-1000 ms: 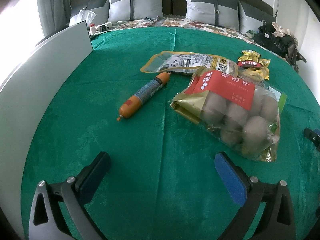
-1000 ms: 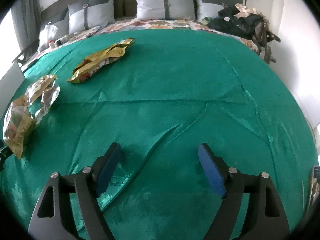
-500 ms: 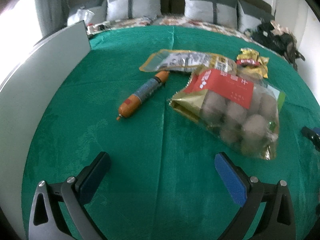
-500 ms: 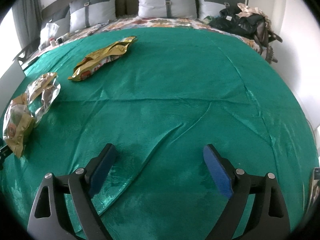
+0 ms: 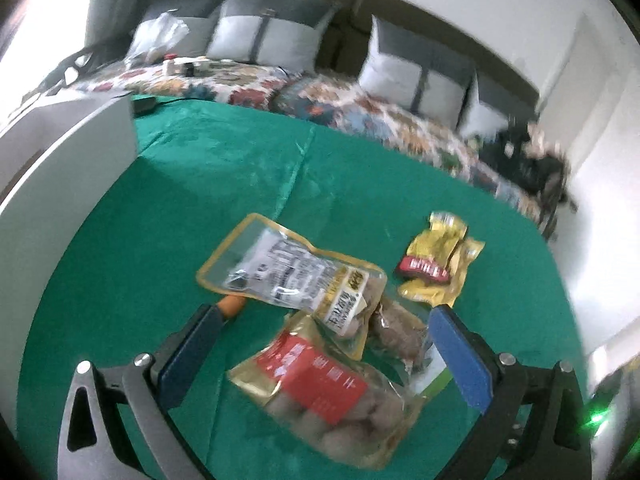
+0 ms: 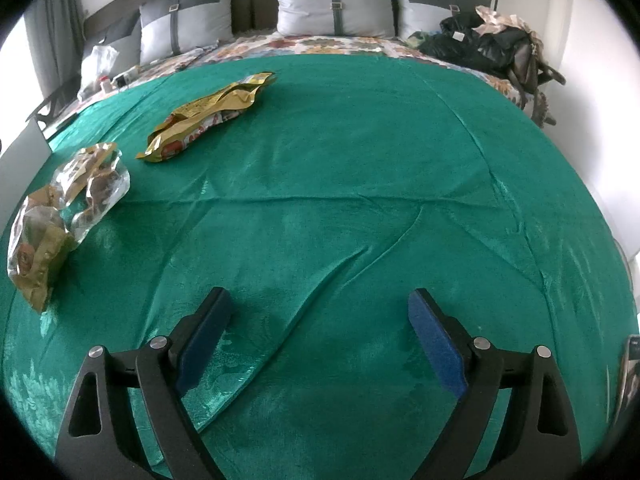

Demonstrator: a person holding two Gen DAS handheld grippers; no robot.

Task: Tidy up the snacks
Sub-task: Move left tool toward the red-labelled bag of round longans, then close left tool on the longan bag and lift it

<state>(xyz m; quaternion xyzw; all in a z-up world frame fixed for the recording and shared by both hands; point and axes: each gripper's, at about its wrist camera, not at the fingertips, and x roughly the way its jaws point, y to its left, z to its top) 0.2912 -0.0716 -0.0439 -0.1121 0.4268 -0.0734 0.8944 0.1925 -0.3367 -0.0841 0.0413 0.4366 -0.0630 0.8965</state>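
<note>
In the left wrist view my left gripper point(image 5: 324, 356) is open, with the red-label bag of round snacks point(image 5: 320, 396) lying between its fingers on the green cloth point(image 5: 200, 184). A flat gold-edged pouch point(image 5: 288, 270) lies just beyond, overlapping it. An orange sausage point(image 5: 232, 305) peeks out by the left finger. A yellow packet point(image 5: 436, 260) lies to the right. In the right wrist view my right gripper point(image 6: 320, 332) is open and empty over bare cloth; a gold packet point(image 6: 208, 114) and clear bags point(image 6: 68, 208) lie far left.
A white board point(image 5: 60, 184) stands along the cloth's left edge. Grey pillows point(image 6: 336, 4) and a floral bedspread point(image 5: 320, 100) lie at the back. A pile of dark bags point(image 6: 492, 44) sits at the back right.
My left gripper has moved forward and right, over the red-label bag, which now lies between its fingers. The sausage is mostly hidden behind the left finger. My right gripper has barely moved.
</note>
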